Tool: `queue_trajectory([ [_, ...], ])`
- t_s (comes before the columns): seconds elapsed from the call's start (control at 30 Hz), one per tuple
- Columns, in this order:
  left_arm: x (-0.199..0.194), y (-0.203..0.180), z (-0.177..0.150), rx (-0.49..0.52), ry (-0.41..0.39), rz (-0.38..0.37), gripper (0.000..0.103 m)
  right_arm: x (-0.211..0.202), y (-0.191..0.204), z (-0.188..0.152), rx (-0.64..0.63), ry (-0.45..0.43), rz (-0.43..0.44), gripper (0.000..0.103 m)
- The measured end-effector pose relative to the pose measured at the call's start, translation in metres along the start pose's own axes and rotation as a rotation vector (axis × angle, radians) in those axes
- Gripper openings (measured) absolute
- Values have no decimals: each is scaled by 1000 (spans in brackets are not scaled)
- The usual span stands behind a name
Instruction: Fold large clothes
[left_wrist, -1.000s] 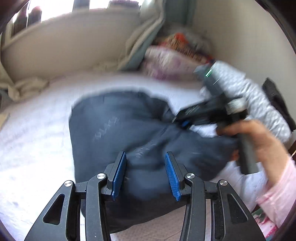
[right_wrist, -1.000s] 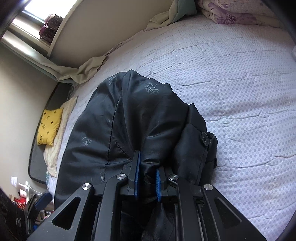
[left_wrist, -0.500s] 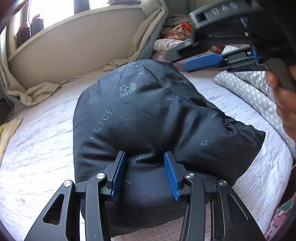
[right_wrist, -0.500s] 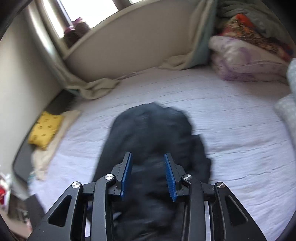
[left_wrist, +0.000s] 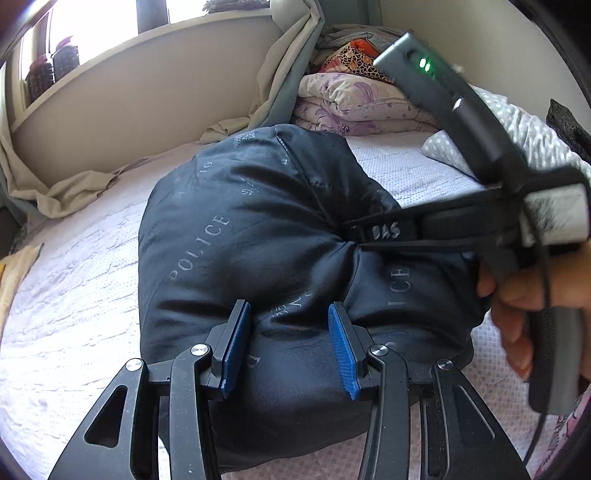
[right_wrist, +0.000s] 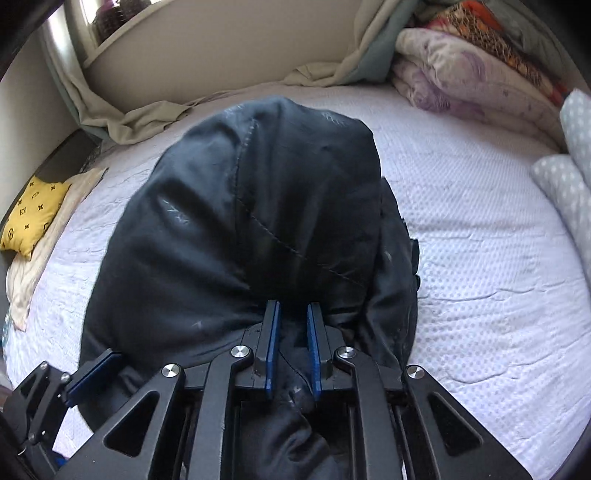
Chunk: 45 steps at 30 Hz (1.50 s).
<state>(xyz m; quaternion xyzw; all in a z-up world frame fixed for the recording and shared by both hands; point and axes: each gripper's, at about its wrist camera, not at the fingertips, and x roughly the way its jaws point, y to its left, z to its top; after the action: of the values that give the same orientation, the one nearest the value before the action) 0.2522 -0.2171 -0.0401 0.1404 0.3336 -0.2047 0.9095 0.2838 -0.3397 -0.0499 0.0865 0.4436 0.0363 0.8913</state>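
Observation:
A dark padded jacket (left_wrist: 240, 229) printed with pale "POLICE" lettering lies bunched in a thick bundle on the bed. My left gripper (left_wrist: 288, 339) holds its near edge, with a fat fold of fabric squeezed between the blue pads. From the right, my right gripper (left_wrist: 354, 236) comes in held by a person's hand (left_wrist: 535, 295). Its jaws are closing tight and pinch a tuck in the jacket's right side. In the right wrist view the jacket (right_wrist: 251, 206) fills the middle, and the right gripper (right_wrist: 293, 332) has dark cloth bunched between its narrow pads.
A white quilted bedsheet (left_wrist: 74, 302) spreads around the jacket. Folded floral quilts (left_wrist: 351, 99) are stacked at the far right corner, with dotted pillows (right_wrist: 565, 184) along the right edge. Beige cloth (left_wrist: 74, 192) bunches against the far wall. A yellow cushion (right_wrist: 33, 214) lies off the bed's left side.
The right gripper let go of the jacket, opened and swung up above it, then came back down and closed on the jacket's right side. The left gripper kept its hold and sank slightly.

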Motion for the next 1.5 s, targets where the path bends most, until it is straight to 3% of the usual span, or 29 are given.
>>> queue_trajectory([
  [0.37, 9, -5, -4, 12, -26, 2, 48, 30, 8, -15, -23, -75, -93, 3],
  [0.5, 9, -6, 0, 7, -15, 27, 48, 36, 2, -7, 24, -65, -61, 2],
  [0.6, 3, -10, -3, 19, -10, 45, 48, 17, -9, 2, 96, -51, 24, 5],
  [0.63, 3, -9, -3, 22, -8, 47, 48, 2, -11, 4, 112, -53, 48, 10],
  [0.73, 1, -10, -2, 14, 0, 50, 49, -40, -4, 3, 73, -110, 49, 44],
  [0.9, -1, -13, -2, 21, 10, 53, 49, -96, 19, -17, -51, -201, 16, 45],
  [1.03, 0, -9, 3, 16, 19, 46, 49, -83, 26, -44, -72, -108, 9, 34],
  [1.27, 7, -12, 1, 53, 29, 50, 51, -32, 18, -68, -51, 25, -37, 36],
  [1.5, 13, -13, 1, 60, 37, 37, 51, -2, 13, -69, -24, 47, -47, 37],
])
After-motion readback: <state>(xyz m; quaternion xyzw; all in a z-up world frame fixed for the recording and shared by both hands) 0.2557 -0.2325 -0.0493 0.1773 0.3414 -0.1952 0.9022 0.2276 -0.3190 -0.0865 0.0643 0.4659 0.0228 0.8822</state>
